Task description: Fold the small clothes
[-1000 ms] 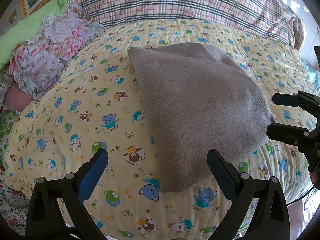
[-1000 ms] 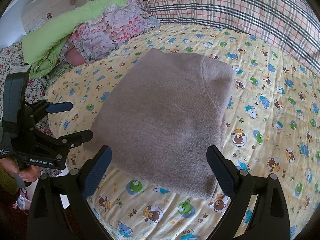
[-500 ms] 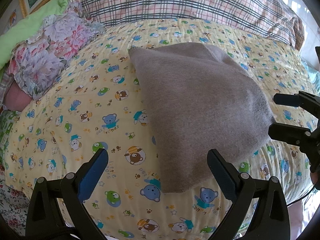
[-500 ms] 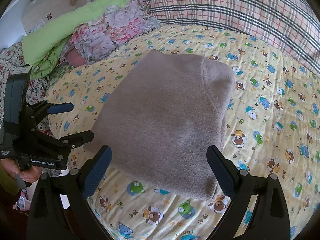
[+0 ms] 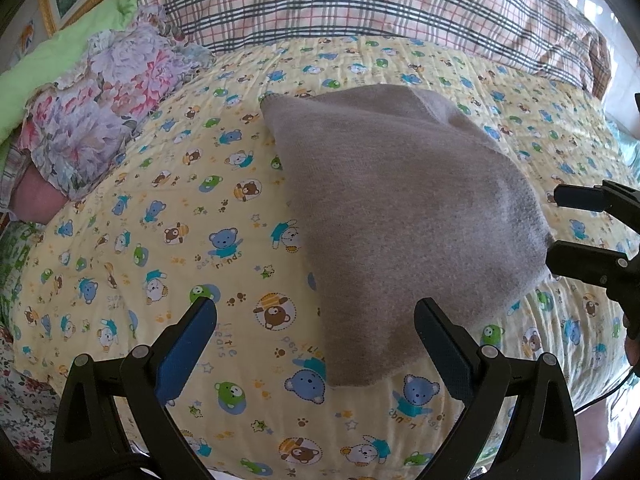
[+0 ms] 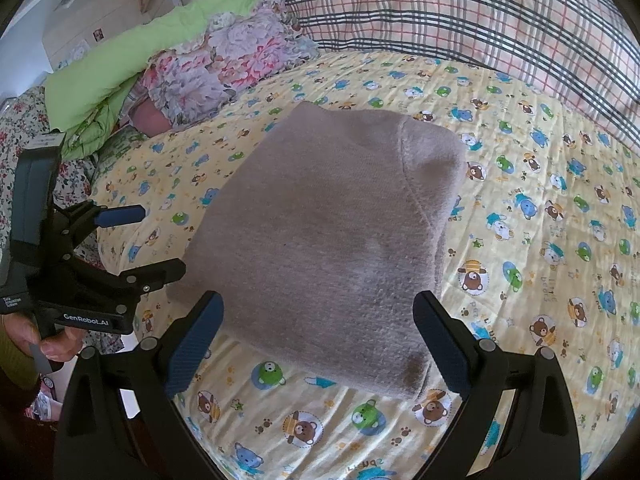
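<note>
Bedding fills both views: a yellow bear-print quilt [image 5: 168, 216] is my work surface, with a floral pillow [image 5: 100, 112] and a green blanket [image 6: 132, 68] at the far left, and a plaid pillow [image 5: 360, 4] across the back. From the left: my left gripper [image 5: 316, 344] hangs low over the quilt's near edge, jaws wide apart and empty, its right finger over the near left corner of the garment without clear contact. Centre: the grey knit garment [image 6: 332, 232] lies flat on the quilt in a thick, roughly square bundle, a stitched seam running down its right part; I judge it already folded at least once. Right: my right gripper [image 6: 320, 344] hovers over the bundle's near edge, jaws likewise spread, gripping nothing; in the left wrist view its fingers sit just beside the garment's right corner. Whether another fold is due or this piece is finished, I cannot tell. Risks as I read them: the knit is soft and stacked, so pinching only the top layer would peel the bundle open; uneven lifting between the two sides would skew the edges; and the quilt is loose, so a low bite could catch the bedding along with the garment.
</note>
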`<state>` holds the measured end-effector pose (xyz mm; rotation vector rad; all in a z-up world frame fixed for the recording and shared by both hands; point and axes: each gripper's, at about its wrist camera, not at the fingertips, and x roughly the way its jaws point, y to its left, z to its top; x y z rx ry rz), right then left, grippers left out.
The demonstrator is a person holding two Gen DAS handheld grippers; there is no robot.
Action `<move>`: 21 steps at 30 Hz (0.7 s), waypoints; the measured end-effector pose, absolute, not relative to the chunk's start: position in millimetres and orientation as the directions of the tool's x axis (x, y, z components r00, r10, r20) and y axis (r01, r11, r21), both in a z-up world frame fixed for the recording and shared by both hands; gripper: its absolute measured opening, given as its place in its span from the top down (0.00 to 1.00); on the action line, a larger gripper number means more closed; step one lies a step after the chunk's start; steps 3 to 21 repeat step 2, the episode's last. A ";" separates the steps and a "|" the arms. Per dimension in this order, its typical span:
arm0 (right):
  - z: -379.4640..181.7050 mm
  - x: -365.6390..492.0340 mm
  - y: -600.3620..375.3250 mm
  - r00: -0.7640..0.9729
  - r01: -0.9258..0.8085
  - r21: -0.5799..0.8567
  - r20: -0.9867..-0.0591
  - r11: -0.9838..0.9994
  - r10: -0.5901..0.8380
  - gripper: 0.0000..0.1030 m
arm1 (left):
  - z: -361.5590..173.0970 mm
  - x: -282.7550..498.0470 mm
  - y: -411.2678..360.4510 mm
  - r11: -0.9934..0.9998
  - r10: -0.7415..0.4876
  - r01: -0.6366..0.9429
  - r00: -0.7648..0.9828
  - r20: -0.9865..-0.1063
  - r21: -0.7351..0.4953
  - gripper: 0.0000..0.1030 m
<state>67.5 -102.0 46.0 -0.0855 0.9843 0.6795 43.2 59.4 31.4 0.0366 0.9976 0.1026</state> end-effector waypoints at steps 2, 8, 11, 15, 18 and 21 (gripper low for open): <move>45.1 66.1 -104.1 0.370 -0.560 0.231 -0.789 0.795 0.490 0.07 | 31.4 43.3 59.0 0.994 0.105 -0.072 0.536 -0.838 0.078 0.03; 45.1 66.1 -104.1 0.370 -0.560 0.231 -0.789 0.795 0.490 0.07 | 31.4 43.3 59.0 0.994 0.105 -0.072 0.536 -0.838 0.078 0.03; 45.1 66.1 -104.1 0.370 -0.560 0.231 -0.789 0.795 0.490 0.07 | 31.4 43.3 59.0 0.994 0.105 -0.072 0.536 -0.838 0.078 0.03; 45.1 66.1 -104.1 0.370 -0.560 0.231 -0.789 0.795 0.490 0.07 | 31.4 43.3 59.0 0.994 0.105 -0.072 0.536 -0.838 0.078 0.03; 45.1 66.1 -104.1 0.370 -0.560 0.231 -0.789 0.795 0.490 0.07 | 31.4 43.3 59.0 0.994 0.105 -0.072 0.536 -0.838 0.078 0.03; 45.1 66.1 -104.1 0.370 -0.560 0.231 -0.789 0.795 0.490 0.07 | 31.4 43.3 59.0 0.994 0.105 -0.072 0.536 -0.838 0.078 0.03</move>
